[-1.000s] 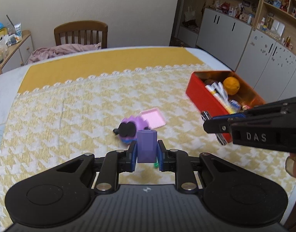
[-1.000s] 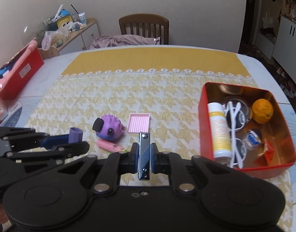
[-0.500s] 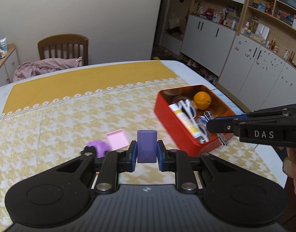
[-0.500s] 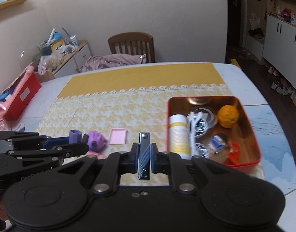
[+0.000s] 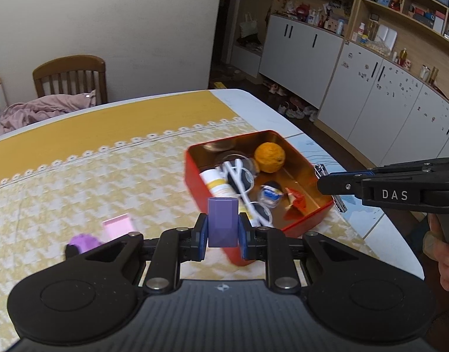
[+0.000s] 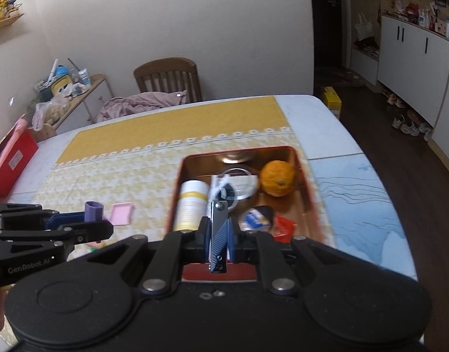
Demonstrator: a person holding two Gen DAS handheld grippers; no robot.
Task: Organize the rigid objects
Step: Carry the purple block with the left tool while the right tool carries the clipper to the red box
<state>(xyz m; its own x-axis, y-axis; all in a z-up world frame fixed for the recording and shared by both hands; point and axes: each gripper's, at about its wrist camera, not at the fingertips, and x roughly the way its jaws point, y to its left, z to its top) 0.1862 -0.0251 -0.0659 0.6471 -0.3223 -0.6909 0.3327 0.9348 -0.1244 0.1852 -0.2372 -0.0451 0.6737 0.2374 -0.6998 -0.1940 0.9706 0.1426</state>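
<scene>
my left gripper (image 5: pixel 223 225) is clamped on a purple block (image 5: pixel 222 222), held near the red tin's (image 5: pixel 300 164) front-left corner. my right gripper (image 6: pixel 218 233), marked "das", pinches a nail clipper (image 6: pixel 218 231) over the tin's near edge. inside the tin: white tube (image 6: pixel 192 202), glasses (image 5: pixel 245 184), an orange (image 6: pixel 277 174) at back. pink tray (image 6: pixel 122 213) sits left of the tin.

The surface (image 5: pixel 268 108) is covered by a yellow cloth (image 5: pixel 77 176). A red tin (image 5: pixel 192 176) is set on the cloth near the right edge. A flat pink tray (image 5: pixel 118 227) and a purple toy (image 5: pixel 83 242) are laid to its left
</scene>
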